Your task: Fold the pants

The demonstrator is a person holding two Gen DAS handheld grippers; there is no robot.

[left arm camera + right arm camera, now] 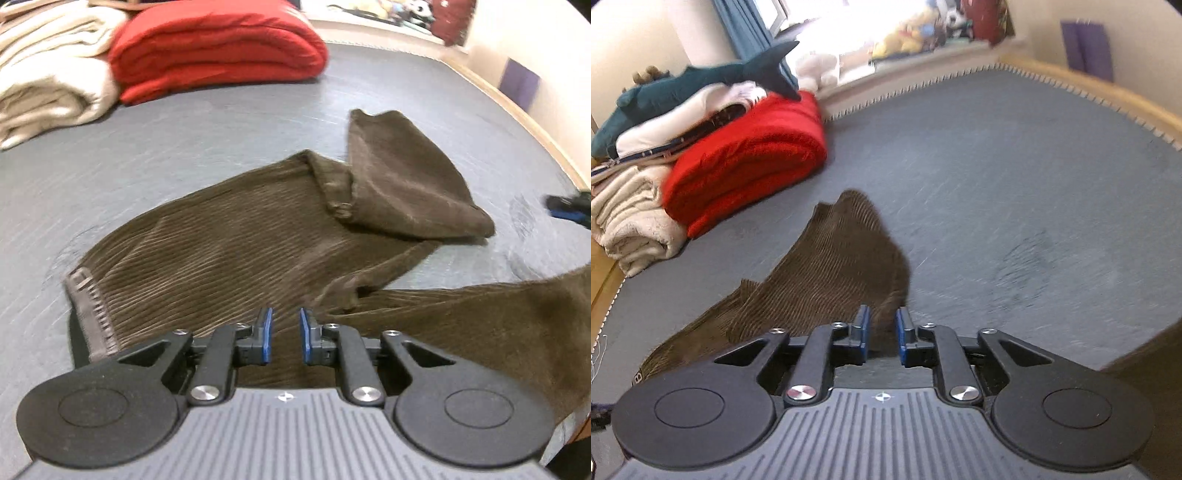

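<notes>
Two hand-held grippers [286,334] [882,334] over one pants [240,240], two blankets [218,48].

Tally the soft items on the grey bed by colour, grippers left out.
Brown: 1, corduroy pants
Red: 1, folded blanket
Cream: 1, folded blanket
Teal: 1, plush shark
White: 1, bundle under the shark
Total: 5

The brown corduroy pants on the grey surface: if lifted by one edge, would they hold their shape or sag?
The pants would likely sag: one leg already lies flopped over on itself with soft creases. The ribbed fabric looks thick, so probably some weight and drag on the grey surface, and little slip.
</notes>
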